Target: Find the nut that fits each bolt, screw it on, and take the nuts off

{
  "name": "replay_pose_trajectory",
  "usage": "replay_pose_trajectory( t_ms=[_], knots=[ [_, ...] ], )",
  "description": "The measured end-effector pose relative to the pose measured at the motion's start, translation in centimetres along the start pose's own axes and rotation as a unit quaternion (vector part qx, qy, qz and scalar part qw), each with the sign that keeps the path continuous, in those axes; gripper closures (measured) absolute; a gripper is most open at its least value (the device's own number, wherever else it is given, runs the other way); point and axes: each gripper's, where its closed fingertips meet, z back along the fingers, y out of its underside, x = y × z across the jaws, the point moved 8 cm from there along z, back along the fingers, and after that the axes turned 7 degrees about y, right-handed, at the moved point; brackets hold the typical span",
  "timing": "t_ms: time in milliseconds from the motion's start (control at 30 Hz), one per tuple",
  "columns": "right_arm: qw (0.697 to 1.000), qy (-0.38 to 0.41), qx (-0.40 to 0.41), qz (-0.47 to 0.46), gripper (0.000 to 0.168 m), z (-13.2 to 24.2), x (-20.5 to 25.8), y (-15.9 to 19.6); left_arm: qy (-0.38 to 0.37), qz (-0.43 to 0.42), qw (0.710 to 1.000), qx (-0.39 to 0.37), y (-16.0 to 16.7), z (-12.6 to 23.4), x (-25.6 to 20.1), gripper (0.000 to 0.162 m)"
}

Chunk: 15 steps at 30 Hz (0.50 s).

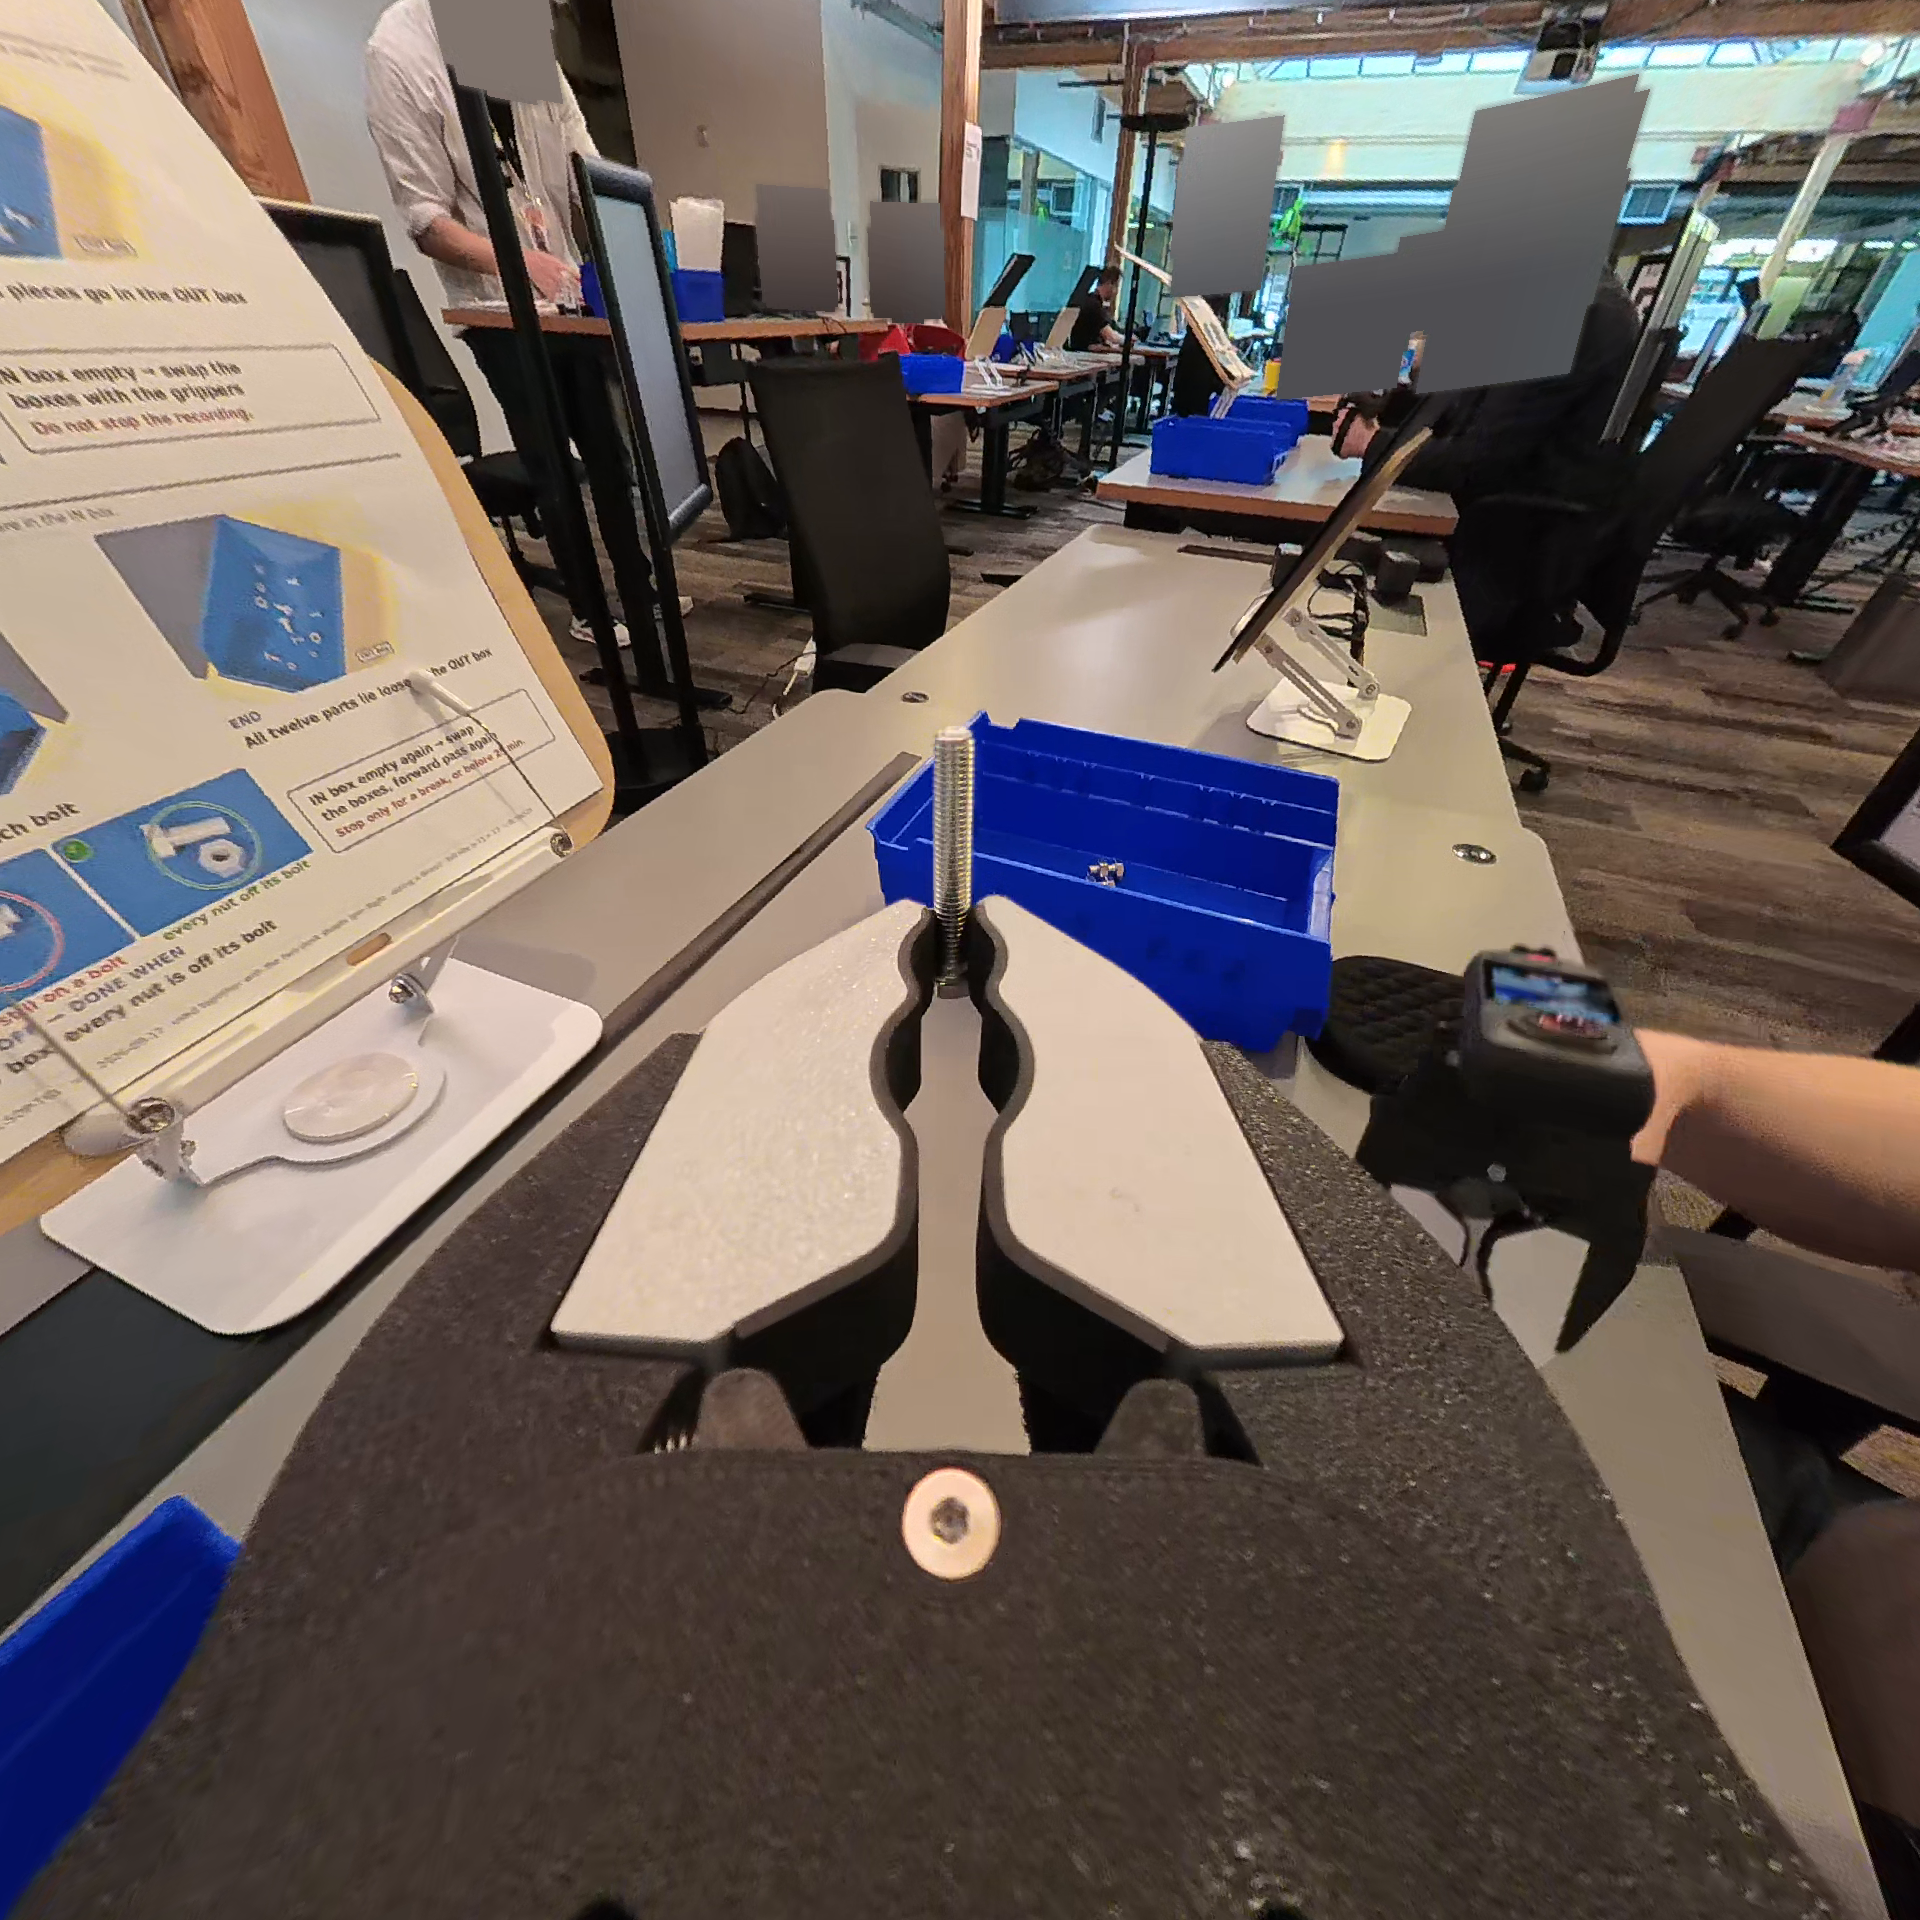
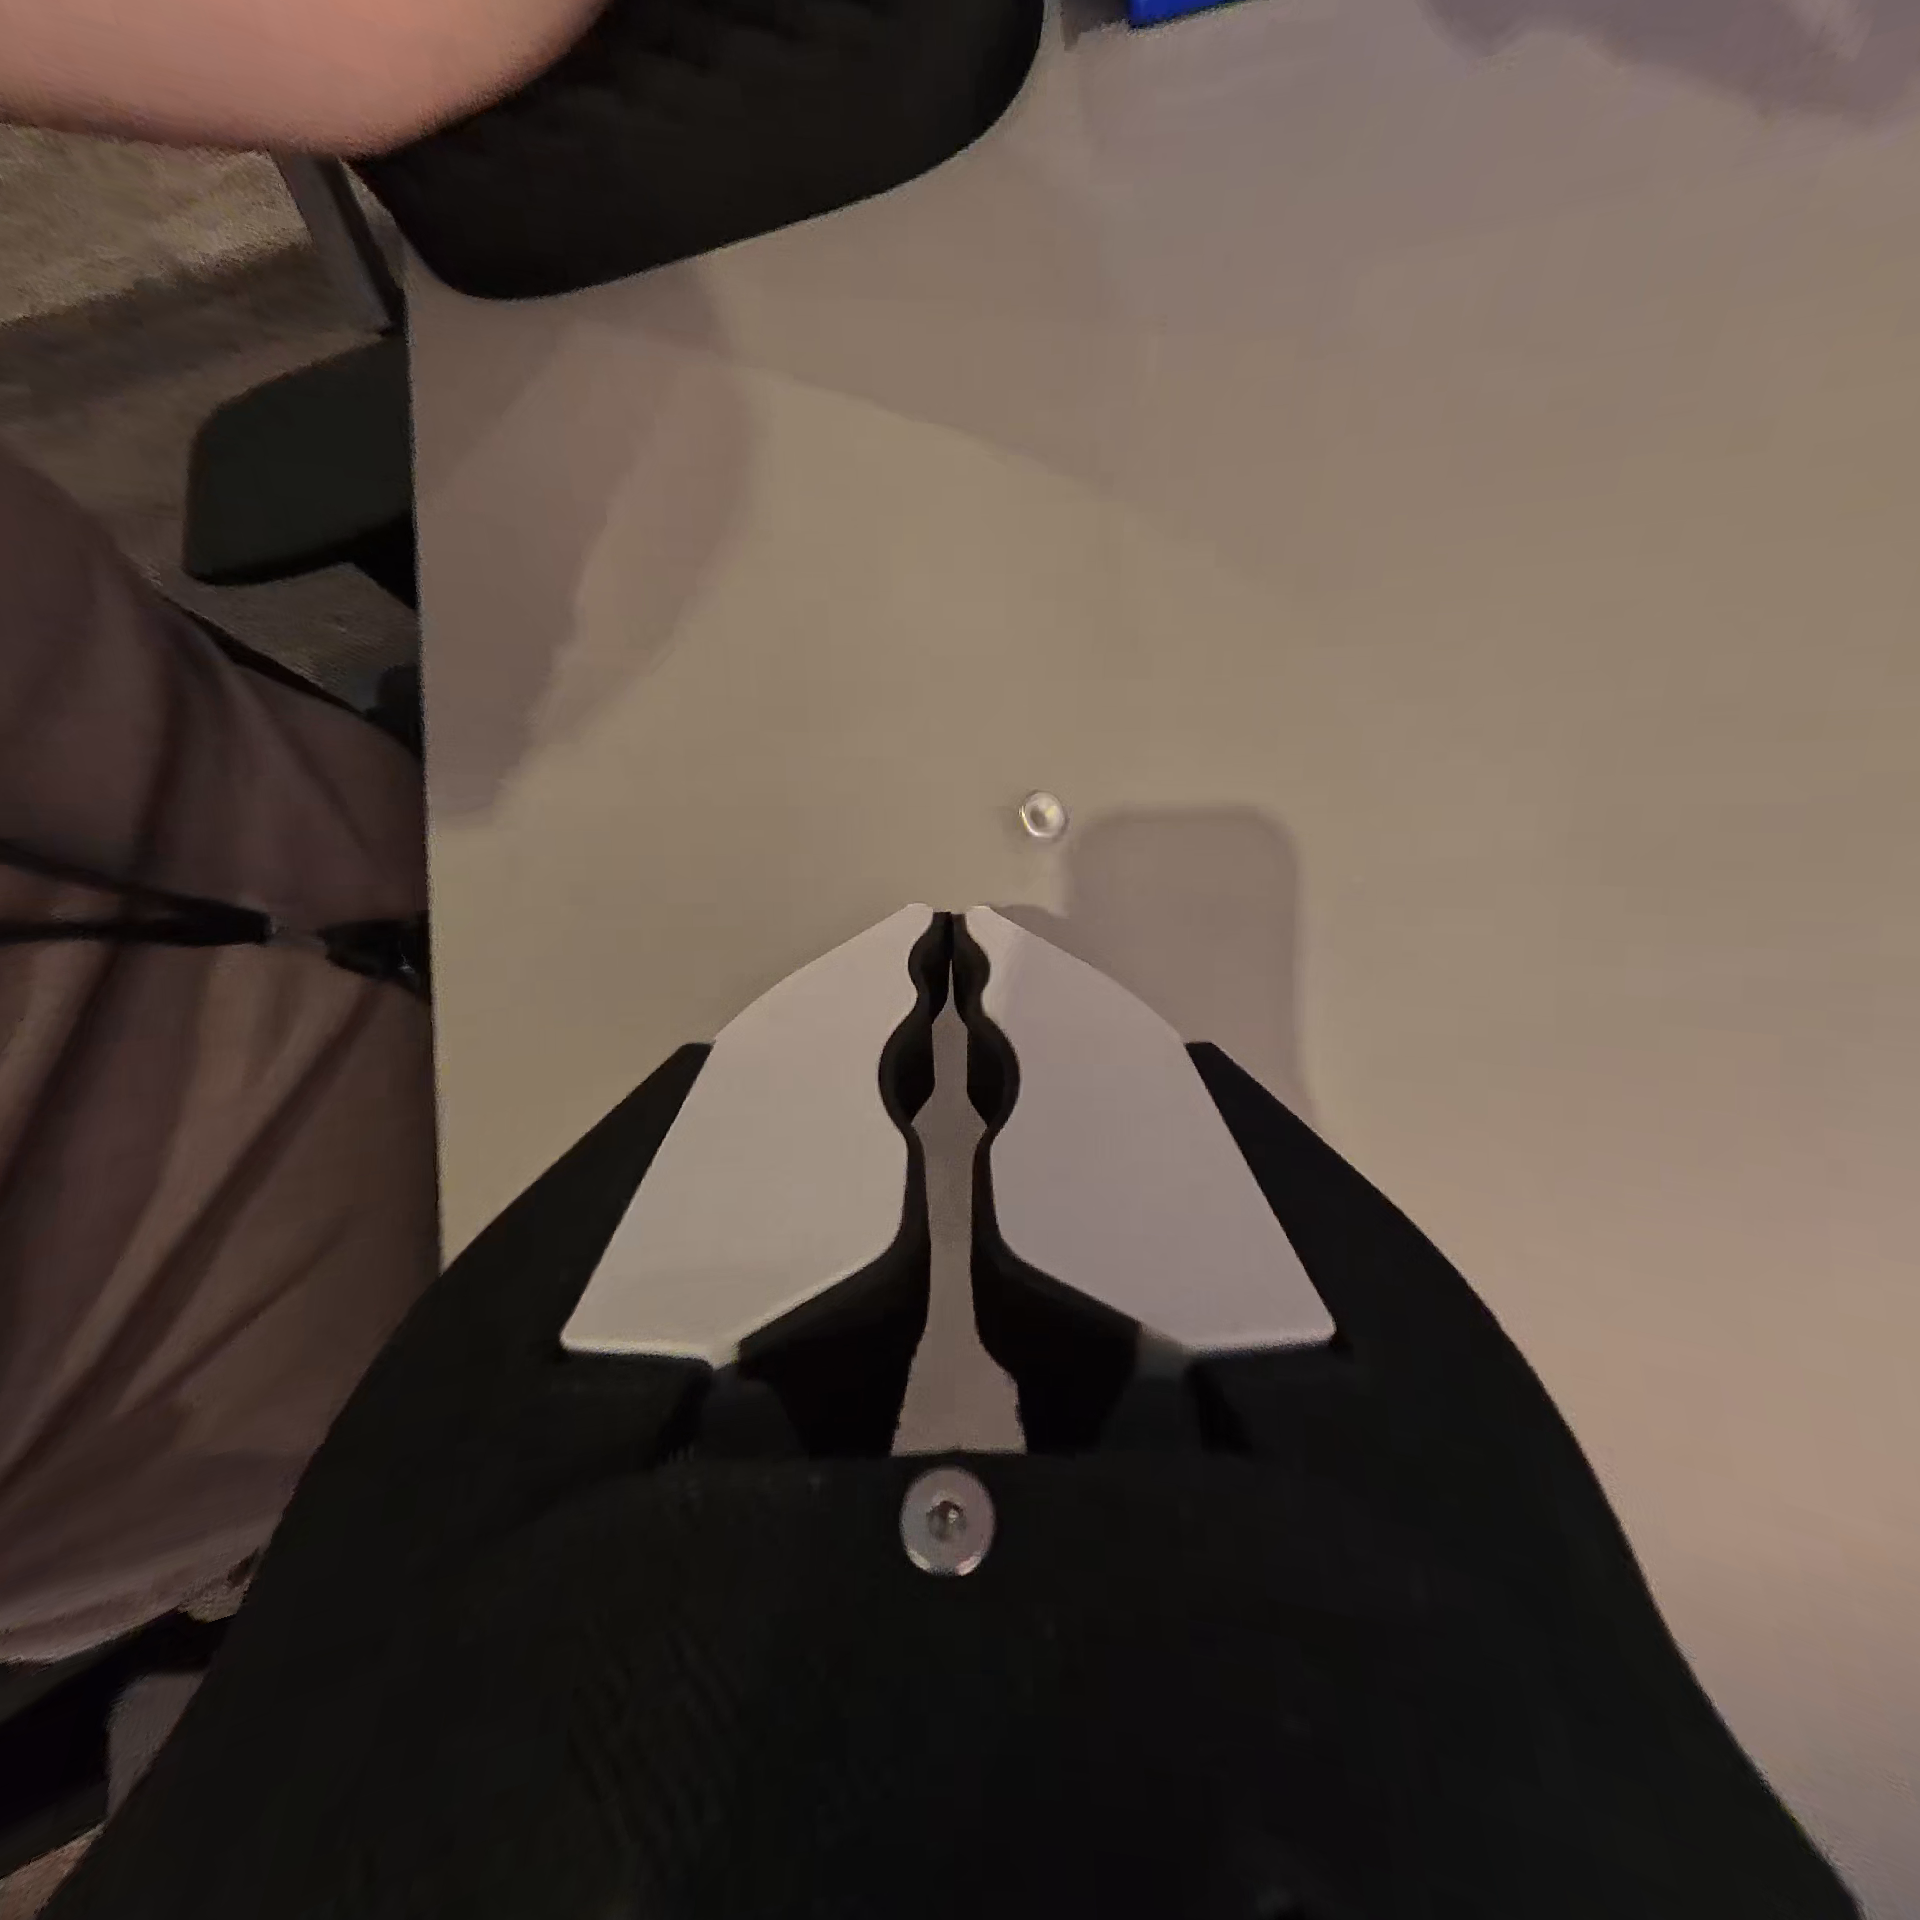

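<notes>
Left gripper clamped on long silver bolt, held upright above grey table, threaded end up. Blue bin beyond it near table's right edge, small metal parts inside. Right gripper over bare table near its front edge, fingers pressed together, nothing visible between them. Small silver nut lies just beyond fingertips.

Bolt head hidden between left gripper fingertips. Small metal parts in blue bin, 1 o'clock of bolt: too small to identify. Second blue bin cut off at 8 o'clock edge. Right wrist view blurred throughout.
</notes>
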Motion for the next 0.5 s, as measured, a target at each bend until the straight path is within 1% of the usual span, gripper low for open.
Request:
replay_pose_trajectory(
  t_ms=[67, 233, 500],
  knots=[
    [1.0, 0.006, 0.0, 0.009, 0.167, -1.4, 0.3, -0.1, -0.001, -0.001, 1.0, -0.008, -0.3, 0.5, 0.0, 0.157],
    [0.997, 0.061, 0.003, 0.044, 0.167, -3.8, 0.6, -1.0, -0.001, 0.0, 1.0, -0.024, -0.8, 1.5, 0.0, 0.157],
    [0.994, 0.088, 0.04, 0.057, 0.167, -3.2, -0.4, -1.0, 0.004, -0.004, 0.999, -0.044, -1.5, 2.8, -0.3, 0.157]
  ],
)
